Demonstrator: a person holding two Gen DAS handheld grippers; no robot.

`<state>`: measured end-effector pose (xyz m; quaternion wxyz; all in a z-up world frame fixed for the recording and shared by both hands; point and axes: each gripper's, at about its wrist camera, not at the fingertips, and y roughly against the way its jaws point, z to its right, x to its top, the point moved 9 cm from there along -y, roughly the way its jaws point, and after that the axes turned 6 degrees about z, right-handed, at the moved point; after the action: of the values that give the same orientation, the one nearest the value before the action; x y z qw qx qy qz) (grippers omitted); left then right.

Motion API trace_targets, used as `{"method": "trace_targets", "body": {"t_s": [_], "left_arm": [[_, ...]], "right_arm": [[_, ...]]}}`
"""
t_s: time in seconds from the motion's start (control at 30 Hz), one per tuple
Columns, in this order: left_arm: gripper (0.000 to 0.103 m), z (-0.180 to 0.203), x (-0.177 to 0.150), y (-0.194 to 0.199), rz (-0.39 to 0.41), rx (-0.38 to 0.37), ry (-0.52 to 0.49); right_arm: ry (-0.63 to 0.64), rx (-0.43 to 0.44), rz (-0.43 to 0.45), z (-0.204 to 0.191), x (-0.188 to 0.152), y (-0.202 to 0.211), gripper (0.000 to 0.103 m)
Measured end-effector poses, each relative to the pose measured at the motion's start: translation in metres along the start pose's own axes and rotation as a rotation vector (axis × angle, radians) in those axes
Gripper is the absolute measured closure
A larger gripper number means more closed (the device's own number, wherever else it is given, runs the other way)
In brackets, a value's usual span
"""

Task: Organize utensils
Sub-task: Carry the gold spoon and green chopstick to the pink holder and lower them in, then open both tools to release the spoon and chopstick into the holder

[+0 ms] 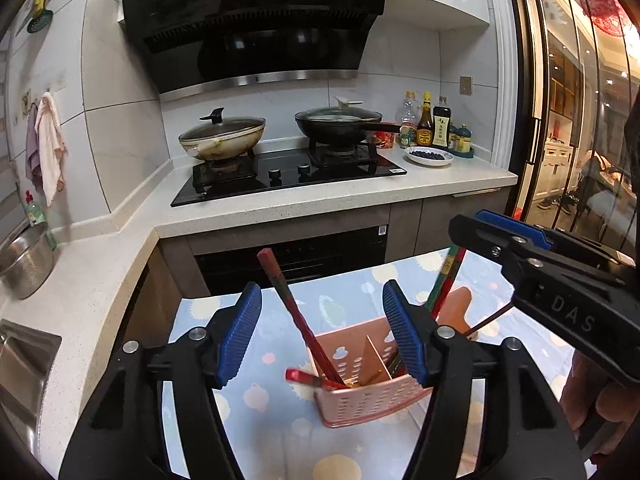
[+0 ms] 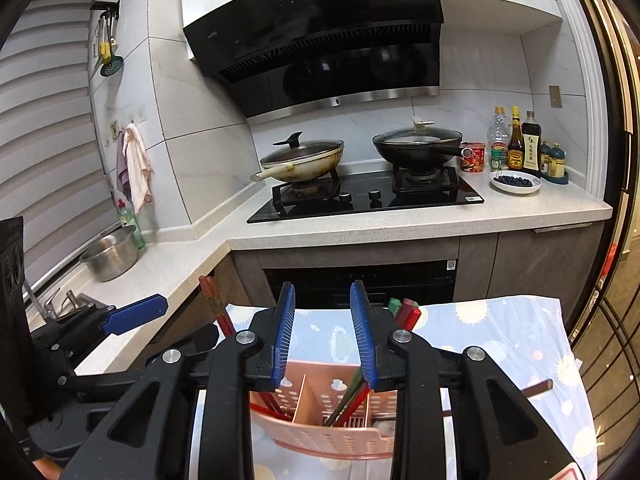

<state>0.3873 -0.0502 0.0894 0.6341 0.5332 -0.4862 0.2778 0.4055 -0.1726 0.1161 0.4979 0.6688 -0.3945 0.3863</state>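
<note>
Left claw (image 1: pixel 322 334) above pink holder (image 1: pixel 360 404)

Open tongs (image 2: pixel 324 332) above pink holder (image 2: pixel 320 440)

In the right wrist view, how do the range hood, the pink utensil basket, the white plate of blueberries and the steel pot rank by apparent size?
1. Range hood, largest.
2. Pink utensil basket; it is nearest the camera and partly hidden, so its place is unsure.
3. Steel pot and white plate of blueberries look alike; not ranked.
</note>
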Motion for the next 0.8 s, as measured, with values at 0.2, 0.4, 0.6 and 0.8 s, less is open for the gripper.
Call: {"method": "trace_targets", "body": {"t_s": [0.2,0.4,0.6,0.8], "left_arm": [[0.031,-0.003,-0.002,0.010,0.011,0.024,0.005],[0.020,-0.001,-0.012,0.029,0.020,0.023,0.030],[0.013,0.004,-0.032,0.042,0.009,0.055,0.023],[0.011,0.009,-0.052,0.055,-0.010,0.059,0.033]], "right_arm": [[0.022,-0.003,-0.005,-0.003,-0.009,0.019,0.070],[0.044,-0.017,-0.030,-0.003,-0.029,0.044,0.062],[0.049,-0.039,-0.074,-0.001,-0.057,0.068,0.058],[0.021,-0.064,-0.103,0.005,-0.083,0.092,0.055]]}}
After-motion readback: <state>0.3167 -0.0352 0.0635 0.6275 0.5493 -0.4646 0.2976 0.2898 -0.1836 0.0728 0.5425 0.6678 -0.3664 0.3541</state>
